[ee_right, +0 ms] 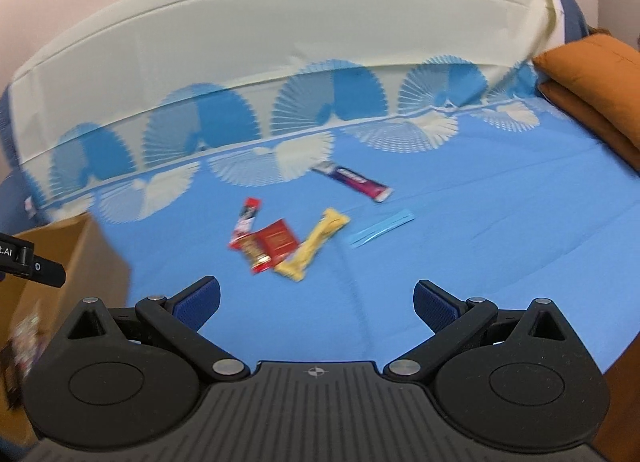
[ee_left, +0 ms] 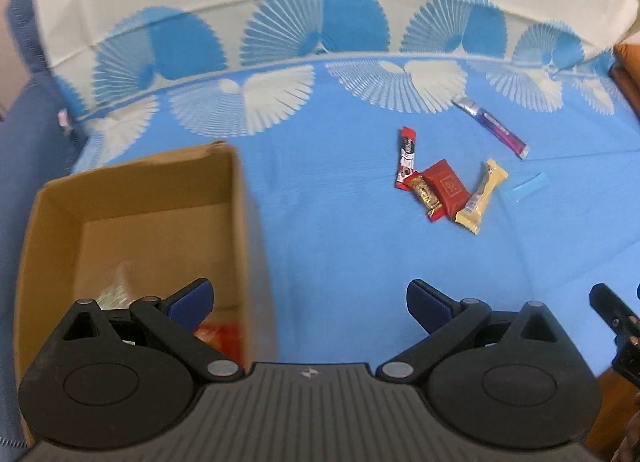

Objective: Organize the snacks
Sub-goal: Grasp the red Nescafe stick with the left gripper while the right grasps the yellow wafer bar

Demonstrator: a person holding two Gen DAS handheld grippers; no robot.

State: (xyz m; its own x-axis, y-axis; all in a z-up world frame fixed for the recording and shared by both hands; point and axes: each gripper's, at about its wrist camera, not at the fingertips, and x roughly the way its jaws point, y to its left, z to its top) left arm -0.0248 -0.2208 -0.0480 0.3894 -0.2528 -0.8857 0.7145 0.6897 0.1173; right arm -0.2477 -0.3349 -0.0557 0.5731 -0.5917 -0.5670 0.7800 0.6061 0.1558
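My left gripper (ee_left: 310, 300) hangs with its blue-padded fingers spread wide and nothing between them, at the lower centre of its frame, over the right wall of the open brown cardboard box (ee_left: 236, 198) that fills the lower left. My right gripper (ee_right: 316, 302) is likewise spread apart and empty, low in its frame over bare blue sheet. A broad stretch of plain blue bedsheet with white fan prints (ee_left: 340, 262) separates both grippers from the snacks, which lie at centre right in the left view and centre in the right. There the red-and-white stick packet (ee_left: 405, 156), the small gold-and-red wrapped bar (ee_left: 426, 196), the flat dark-red square packet (ee_left: 448, 188) and the pale yellow wrapped bar (ee_left: 482, 196) lie clustered, touching or overlapping. The purple-and-silver stick (ee_left: 490, 127) and a thin light-blue strip (ee_left: 526, 186) lie apart, farther back. Only the left view looks into the box: a clear crinkled wrapper (ee_left: 116, 286) and something red-orange (ee_left: 218, 336) are inside, both partly hidden by the finger linkage and hard to identify. Only the right view shows the orange cushions (ee_right: 592, 74) at the right edge. The right view is motion-blurred, so packet lettering is unreadable.
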